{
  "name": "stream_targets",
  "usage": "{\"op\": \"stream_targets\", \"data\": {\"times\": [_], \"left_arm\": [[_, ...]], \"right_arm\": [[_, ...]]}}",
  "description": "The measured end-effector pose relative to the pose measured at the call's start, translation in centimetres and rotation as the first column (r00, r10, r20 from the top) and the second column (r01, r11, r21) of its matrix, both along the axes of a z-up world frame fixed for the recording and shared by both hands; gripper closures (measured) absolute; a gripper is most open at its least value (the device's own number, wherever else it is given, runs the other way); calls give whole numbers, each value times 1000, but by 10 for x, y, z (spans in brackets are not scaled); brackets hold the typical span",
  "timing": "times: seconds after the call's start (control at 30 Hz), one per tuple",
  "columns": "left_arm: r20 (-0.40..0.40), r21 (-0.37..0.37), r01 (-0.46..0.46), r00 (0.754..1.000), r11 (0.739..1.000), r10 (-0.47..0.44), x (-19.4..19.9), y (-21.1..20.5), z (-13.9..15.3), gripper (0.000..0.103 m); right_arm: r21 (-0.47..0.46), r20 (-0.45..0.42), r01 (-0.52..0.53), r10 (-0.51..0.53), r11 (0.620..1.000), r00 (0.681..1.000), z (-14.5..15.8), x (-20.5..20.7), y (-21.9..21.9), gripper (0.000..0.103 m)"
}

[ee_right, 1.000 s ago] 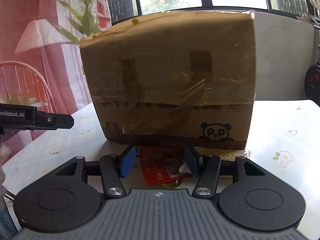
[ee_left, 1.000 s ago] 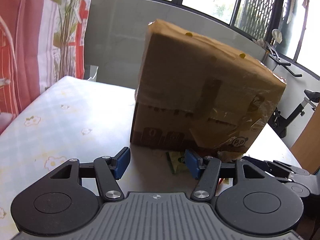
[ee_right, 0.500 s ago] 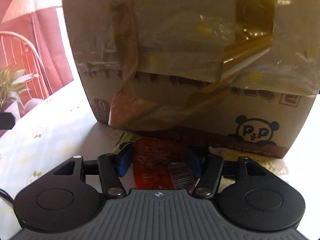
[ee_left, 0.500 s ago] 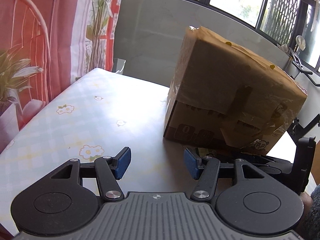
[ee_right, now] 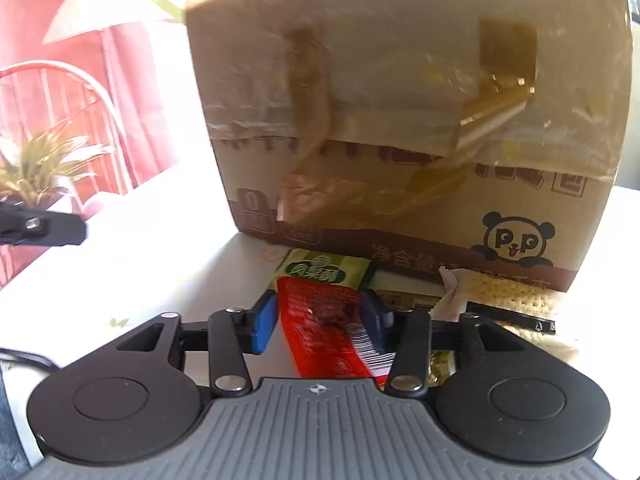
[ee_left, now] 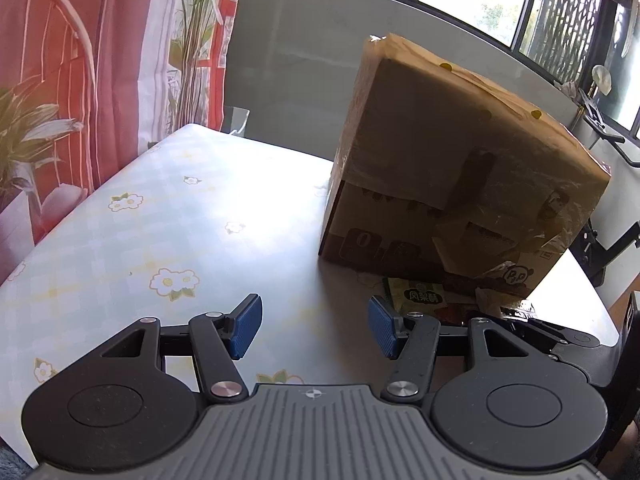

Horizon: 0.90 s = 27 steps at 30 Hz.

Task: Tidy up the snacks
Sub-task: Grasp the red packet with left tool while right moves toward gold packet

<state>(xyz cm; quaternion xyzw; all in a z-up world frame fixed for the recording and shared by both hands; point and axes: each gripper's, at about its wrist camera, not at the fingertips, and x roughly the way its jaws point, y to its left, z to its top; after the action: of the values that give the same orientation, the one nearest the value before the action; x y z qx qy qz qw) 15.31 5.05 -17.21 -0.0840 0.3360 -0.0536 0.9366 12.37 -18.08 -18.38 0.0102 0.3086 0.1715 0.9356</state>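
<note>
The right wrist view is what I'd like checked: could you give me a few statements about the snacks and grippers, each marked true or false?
1. A red packet lies between the fingers of the right gripper, whose jaws are closing. True.
2. The green packet lies on top of the red packet. False: the red packet overlaps the green one.
3. The cardboard box bears a panda drawing. True.
4. The left gripper holds a green packet. False: nothing is between its fingers; they stand apart over the table.
5. The box stands open with snacks inside. False: taped sides show; the snacks lie on the table before it.
</note>
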Motion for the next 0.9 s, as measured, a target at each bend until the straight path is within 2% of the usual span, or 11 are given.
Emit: {"op": "stream_targets", "data": {"times": [0.17,0.4,0.7,0.77,0.9], "left_arm": [[-29,-9,31,999,999,-32,-2,-6,-10,42],[-36,-38,23,999,999,-24,1,-2,-18,42],[-33,-93,46,998,995,-50,-7,-4,-26,42],[-25,-109,46,998,993,-49,-9,-4,-26,42],[-23,-129,56,998,990,-60,-12,-7,-27,42]], "right_arm": [[-25,19,-16,17,1000,1000,-1,-17,5,59],[-116,32,-29,33,993,999,-5,-18,22,57],[-178,-6,-40,40,983,999,-13,-22,31,57],[-157,-42,-37,31,987,999,-14,-27,26,68],[-126,-79,13,-23,992,997,-12,-44,15,70]]}}
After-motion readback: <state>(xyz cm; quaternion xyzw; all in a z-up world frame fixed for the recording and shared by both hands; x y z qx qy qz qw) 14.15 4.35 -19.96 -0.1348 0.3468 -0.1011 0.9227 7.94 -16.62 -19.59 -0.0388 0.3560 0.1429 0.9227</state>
